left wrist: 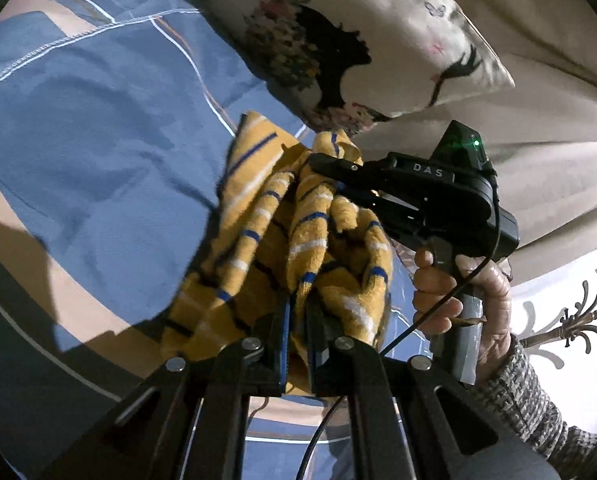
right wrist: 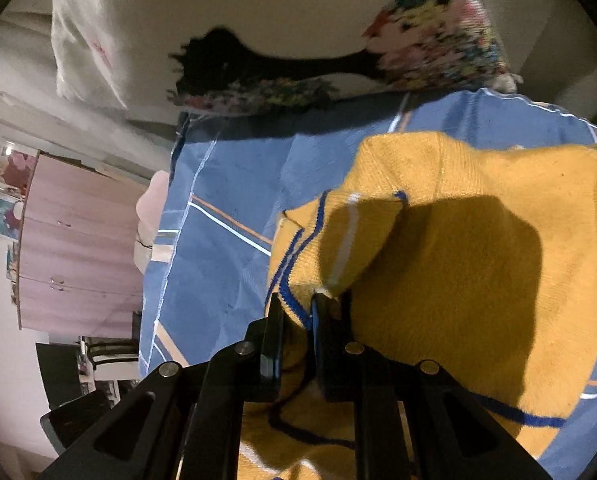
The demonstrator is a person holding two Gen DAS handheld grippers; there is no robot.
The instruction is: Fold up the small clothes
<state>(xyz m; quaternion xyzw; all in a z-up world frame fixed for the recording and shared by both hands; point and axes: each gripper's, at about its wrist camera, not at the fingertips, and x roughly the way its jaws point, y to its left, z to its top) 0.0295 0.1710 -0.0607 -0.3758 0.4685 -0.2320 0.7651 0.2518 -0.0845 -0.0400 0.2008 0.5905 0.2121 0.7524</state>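
A small yellow knit garment (left wrist: 310,240) with blue and white stripes hangs bunched above the blue bedsheet (left wrist: 98,120). My left gripper (left wrist: 296,312) is shut on a fold of it. In the left wrist view my right gripper (left wrist: 322,162), held by a hand (left wrist: 438,292) in a grey knit sleeve, bites the garment's far edge. In the right wrist view my right gripper (right wrist: 296,308) is shut on the blue-trimmed hem of the yellow garment (right wrist: 478,240), whose plain side spreads to the right over the bedsheet (right wrist: 226,280).
A floral pillow (left wrist: 338,52) lies at the head of the bed, also seen as the pillow (right wrist: 298,40) in the right wrist view. Off the bed's left side stand a pink wardrobe (right wrist: 78,240) and dark furniture (right wrist: 70,368). A cable (left wrist: 438,312) trails from the right gripper.
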